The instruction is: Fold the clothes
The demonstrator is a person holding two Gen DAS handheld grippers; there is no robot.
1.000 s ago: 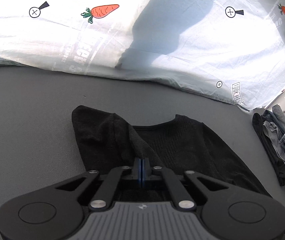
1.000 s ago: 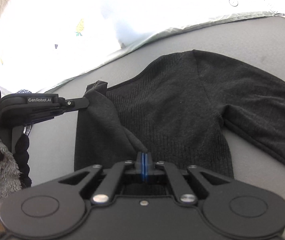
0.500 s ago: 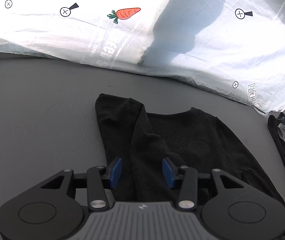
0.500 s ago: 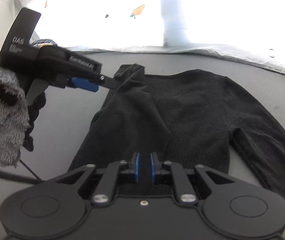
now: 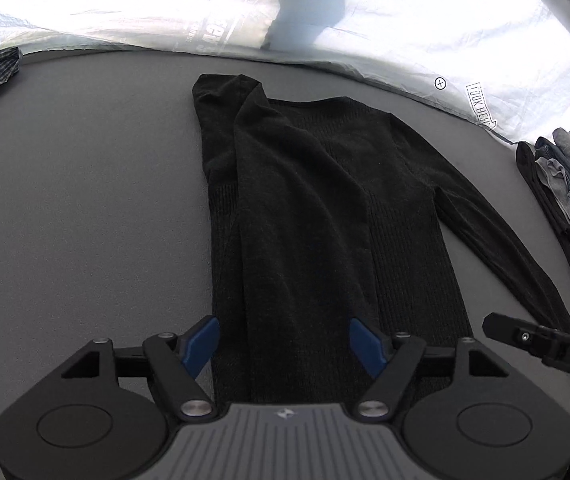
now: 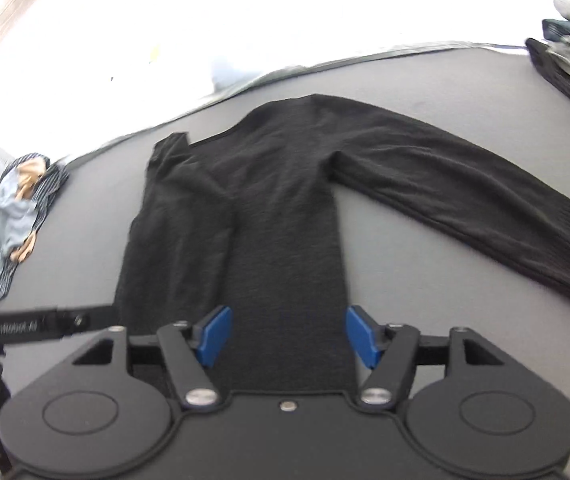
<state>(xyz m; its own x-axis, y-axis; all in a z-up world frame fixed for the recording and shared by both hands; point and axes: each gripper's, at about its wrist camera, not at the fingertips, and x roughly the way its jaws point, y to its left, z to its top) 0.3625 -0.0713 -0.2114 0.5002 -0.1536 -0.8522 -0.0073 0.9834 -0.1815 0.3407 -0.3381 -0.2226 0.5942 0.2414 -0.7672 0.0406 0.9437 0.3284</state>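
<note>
A black knitted sweater (image 5: 325, 208) lies flat on the grey table (image 5: 85, 200), neck away from me. One sleeve (image 5: 285, 184) lies folded lengthwise down its body; the other sleeve (image 6: 465, 200) stretches out to the right. My left gripper (image 5: 285, 340) hovers over the hem end, jaws opening, blue pads clear of the cloth below. My right gripper (image 6: 288, 336) hangs over the lower body the same way, jaws opening, gripping nothing. Each gripper's finger shows at the edge of the other's view.
A stack of folded dark and denim clothes (image 5: 565, 200) sits at the table's right edge. Crumpled striped and checked garments (image 6: 13, 216) lie at the left edge. A white sheet with carrot prints (image 5: 125, 20) runs along the back.
Both grippers were shut on the sweater's sleeve; they have let go, opened wide and drawn back toward the hem. The sleeve now lies along the body.
</note>
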